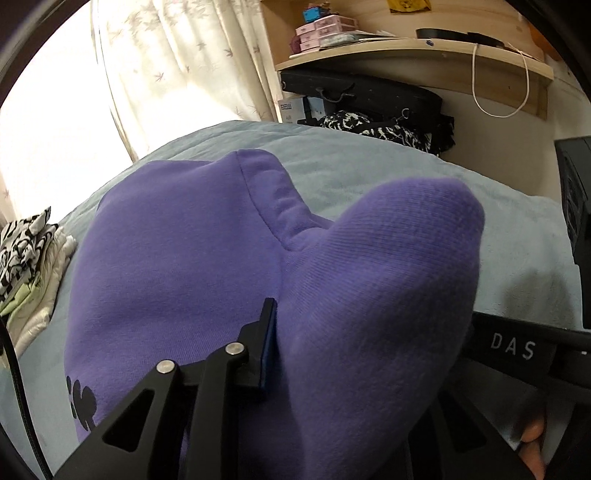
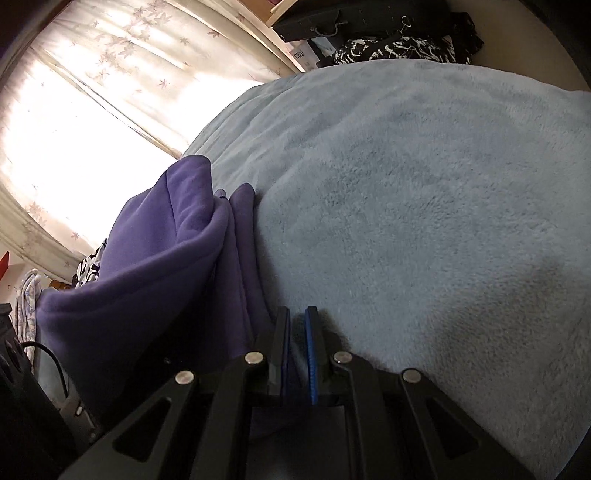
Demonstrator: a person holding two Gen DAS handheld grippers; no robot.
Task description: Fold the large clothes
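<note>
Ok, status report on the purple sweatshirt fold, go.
Left gripper clamped on the ribbed edge of the purple sweatshirt. Right gripper pinching a thin fold of it. Sweatshirt bunched on the blanket. Nothing blocking.

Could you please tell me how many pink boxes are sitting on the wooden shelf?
3 that I can make out: pink boxes clustered at the wooden shelf's left end, partly stacked. More may be hidden behind them.
</note>
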